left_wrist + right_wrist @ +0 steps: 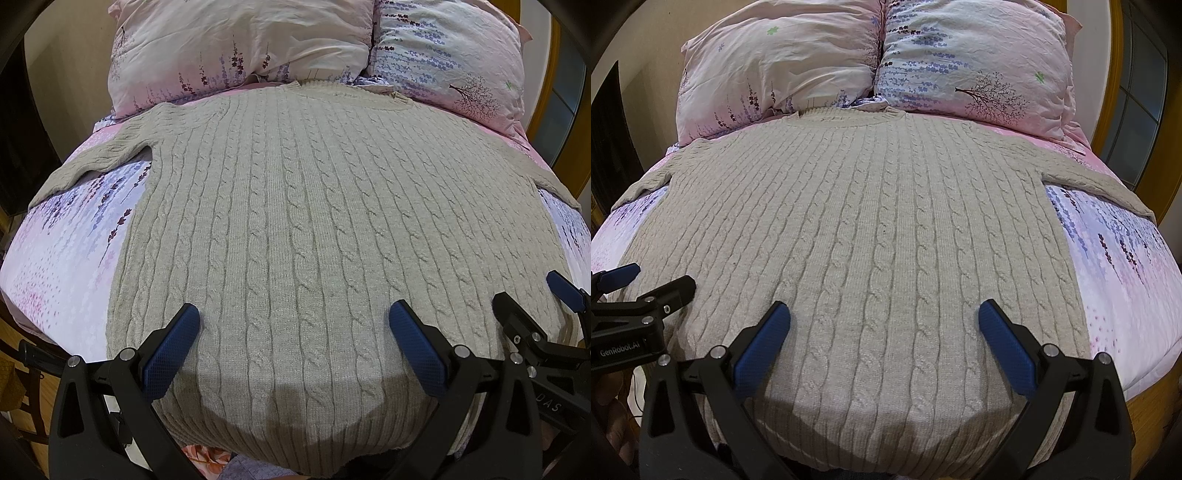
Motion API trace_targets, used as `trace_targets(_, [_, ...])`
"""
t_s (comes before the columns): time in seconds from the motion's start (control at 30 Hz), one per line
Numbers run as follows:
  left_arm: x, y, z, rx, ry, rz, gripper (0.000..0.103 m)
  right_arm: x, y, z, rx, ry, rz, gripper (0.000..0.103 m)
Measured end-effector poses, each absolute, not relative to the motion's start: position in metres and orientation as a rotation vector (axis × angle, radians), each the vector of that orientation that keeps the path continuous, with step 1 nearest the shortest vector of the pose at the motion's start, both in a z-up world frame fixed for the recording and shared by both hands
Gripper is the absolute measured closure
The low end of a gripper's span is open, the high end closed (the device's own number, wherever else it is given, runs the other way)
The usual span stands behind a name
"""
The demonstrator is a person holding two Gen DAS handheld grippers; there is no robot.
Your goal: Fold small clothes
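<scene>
A grey cable-knit sweater (295,206) lies flat on the bed, neck toward the pillows, sleeves spread to both sides; it also shows in the right wrist view (871,221). My left gripper (294,319) is open and empty, hovering over the sweater's hem area, left of centre. My right gripper (884,317) is open and empty over the hem, right of centre. The right gripper also shows at the right edge of the left wrist view (532,299), and the left gripper at the left edge of the right wrist view (653,280).
The bed has a pink and lavender floral sheet (74,236). Two matching pillows (240,48) (450,55) lie at the head. A wooden frame (1115,92) and window stand at the right. Wooden floor shows at the lower left (22,387).
</scene>
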State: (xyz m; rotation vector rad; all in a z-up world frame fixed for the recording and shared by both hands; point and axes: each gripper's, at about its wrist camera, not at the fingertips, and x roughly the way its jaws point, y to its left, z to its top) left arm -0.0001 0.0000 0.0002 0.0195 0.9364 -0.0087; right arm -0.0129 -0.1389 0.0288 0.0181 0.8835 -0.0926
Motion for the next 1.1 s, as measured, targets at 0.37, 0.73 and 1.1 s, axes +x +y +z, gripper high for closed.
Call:
trace_targets(0.37, [0.0000, 0.0001, 0.0001, 0.021, 0.936, -0.009, 0.001, -0.0133, -0.1392, 0.0288, 0.018, 0.884, -0.093, 0.002])
trace_targets(0.73, [0.0053, -0.0009, 0.0015, 0.024, 0.963, -0.016, 0.001, -0.0135, -0.1392, 0.0298, 0.017, 0.903, -0.092, 0.002])
trace_targets(1.1, [0.0071, -0.0011, 0.0004, 0.029, 0.973, -0.017, 0.001, -0.0071, -0.1406, 0.0296, 0.003, 0.947, -0.063, 0.002])
